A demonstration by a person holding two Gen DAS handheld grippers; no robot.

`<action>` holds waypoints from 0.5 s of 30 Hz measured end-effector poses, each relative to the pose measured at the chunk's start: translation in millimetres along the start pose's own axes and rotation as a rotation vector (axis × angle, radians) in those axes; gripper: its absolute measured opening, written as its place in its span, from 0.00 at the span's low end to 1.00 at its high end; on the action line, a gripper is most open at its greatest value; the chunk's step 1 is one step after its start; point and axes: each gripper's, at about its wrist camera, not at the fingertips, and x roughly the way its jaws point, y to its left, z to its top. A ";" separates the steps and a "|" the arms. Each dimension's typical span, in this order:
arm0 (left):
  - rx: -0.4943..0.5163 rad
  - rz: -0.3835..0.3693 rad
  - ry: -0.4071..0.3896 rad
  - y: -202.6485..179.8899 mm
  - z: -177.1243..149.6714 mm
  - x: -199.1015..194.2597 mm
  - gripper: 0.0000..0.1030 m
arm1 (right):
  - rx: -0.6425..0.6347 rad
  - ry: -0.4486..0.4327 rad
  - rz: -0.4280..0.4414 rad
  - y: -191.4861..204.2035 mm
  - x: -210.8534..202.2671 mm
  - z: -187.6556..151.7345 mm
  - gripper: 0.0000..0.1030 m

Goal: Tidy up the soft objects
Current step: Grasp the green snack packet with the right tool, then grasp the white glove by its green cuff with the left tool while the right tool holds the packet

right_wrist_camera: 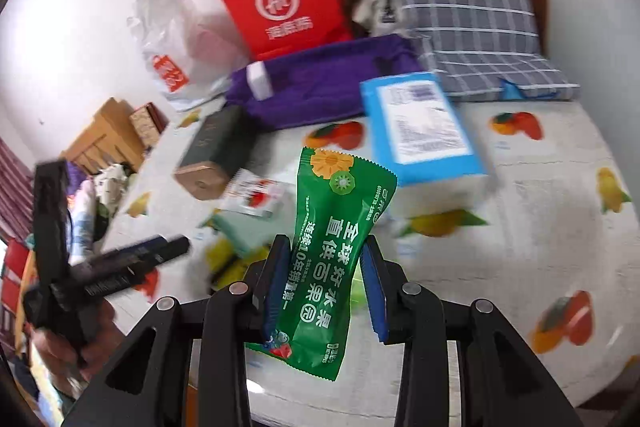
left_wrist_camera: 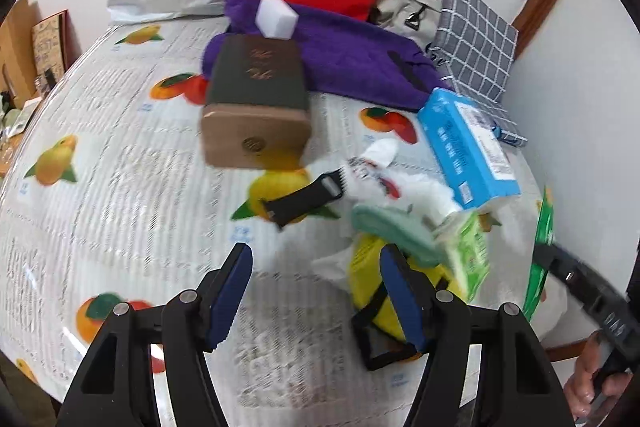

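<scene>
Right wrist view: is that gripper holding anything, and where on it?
Yes. The right gripper pinches the green printed plastic snack packet across its narrowed middle, top and bottom ends free. The left gripper holds nothing.

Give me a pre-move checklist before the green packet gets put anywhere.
1. Right gripper clamped on the green packet: ok.
2. Packet lifted off the tablecloth: ok.
3. Left gripper free, nothing between its pads: ok.
4. Left gripper apart from the yellow pouch: cannot tell, one finger overlaps it.
5. Blue tissue pack lying steady: cannot tell, blurred.
6. Drop-off spot for the packet identified: cannot tell.
</scene>
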 end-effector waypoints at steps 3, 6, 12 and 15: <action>0.017 -0.007 -0.003 -12.0 11.1 3.1 0.62 | 0.004 0.008 -0.032 -22.6 -3.6 -7.7 0.35; 0.046 0.003 -0.001 -25.8 21.8 10.5 0.62 | -0.006 0.020 -0.081 -42.5 -4.1 -15.2 0.35; 0.094 0.071 0.040 -48.1 37.4 37.2 0.65 | 0.019 0.076 -0.099 -74.4 9.8 -26.3 0.35; 0.132 0.107 0.065 -59.9 41.5 51.3 0.70 | 0.029 0.103 -0.114 -83.3 20.9 -31.2 0.35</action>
